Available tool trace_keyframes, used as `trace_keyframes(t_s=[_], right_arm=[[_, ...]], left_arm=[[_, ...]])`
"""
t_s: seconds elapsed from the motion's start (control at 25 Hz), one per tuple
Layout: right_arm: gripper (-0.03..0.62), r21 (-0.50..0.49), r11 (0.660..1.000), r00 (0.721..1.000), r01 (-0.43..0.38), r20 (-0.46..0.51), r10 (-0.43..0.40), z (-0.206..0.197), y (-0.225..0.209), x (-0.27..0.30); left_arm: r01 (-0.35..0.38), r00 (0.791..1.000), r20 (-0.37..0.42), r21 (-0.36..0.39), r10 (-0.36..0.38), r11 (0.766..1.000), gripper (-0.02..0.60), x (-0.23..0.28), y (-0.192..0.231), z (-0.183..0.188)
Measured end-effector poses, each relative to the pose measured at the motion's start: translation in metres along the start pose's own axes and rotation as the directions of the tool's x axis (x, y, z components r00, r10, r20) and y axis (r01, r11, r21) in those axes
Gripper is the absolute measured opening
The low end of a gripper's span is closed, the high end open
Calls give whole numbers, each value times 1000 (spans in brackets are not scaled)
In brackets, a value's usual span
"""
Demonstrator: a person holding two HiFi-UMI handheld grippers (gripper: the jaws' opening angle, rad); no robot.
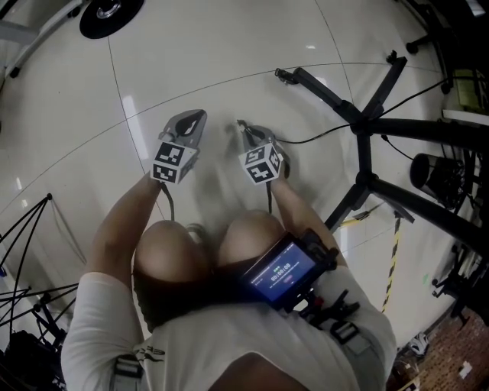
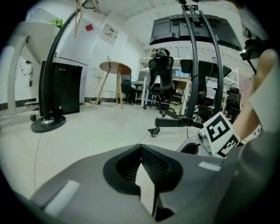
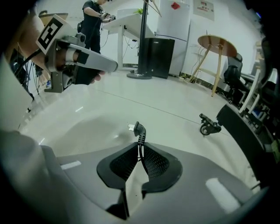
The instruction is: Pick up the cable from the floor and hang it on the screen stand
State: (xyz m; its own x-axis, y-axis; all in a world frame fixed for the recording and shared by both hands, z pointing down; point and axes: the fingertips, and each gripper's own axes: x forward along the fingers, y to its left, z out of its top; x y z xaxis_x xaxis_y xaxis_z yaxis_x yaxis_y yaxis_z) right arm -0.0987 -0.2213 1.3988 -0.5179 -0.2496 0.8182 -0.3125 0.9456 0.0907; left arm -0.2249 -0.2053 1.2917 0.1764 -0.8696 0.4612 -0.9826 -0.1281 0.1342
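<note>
A thin black cable (image 1: 309, 139) runs along the pale floor from the black screen stand's legs (image 1: 365, 126) to my right gripper (image 1: 243, 127). In the right gripper view the jaws are pinched on the cable (image 3: 140, 151) just behind its plug (image 3: 138, 129), which sticks out past the tips above the floor. My left gripper (image 1: 197, 117) hovers close to the left of it, shut and empty (image 2: 141, 151). It shows in the right gripper view as a grey beak (image 3: 113, 66). The stand's posts (image 2: 192, 65) rise with a screen on top.
A round black floor base (image 1: 111, 15) lies at the far left. Thin tripod legs (image 1: 23, 229) spread at the near left. A stand caster (image 3: 209, 127) sits on the floor, and yellow-black tape (image 1: 393, 256) on the right. Office chairs and a round table (image 2: 114, 68) stand farther off.
</note>
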Motion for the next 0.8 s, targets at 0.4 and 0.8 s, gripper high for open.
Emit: trace_keyframes(t_s=[0.4,0.8], right_arm=[[52,26,995,983,93,159,-96,58,-46,-51],[52,70,978,920,195,333,-207,131,-101,-130]], left_arm=[[-6,997,81,28,4,1000,3,13,-2,54],[-8,983,182,87,-8,996,3,16,-9,126]])
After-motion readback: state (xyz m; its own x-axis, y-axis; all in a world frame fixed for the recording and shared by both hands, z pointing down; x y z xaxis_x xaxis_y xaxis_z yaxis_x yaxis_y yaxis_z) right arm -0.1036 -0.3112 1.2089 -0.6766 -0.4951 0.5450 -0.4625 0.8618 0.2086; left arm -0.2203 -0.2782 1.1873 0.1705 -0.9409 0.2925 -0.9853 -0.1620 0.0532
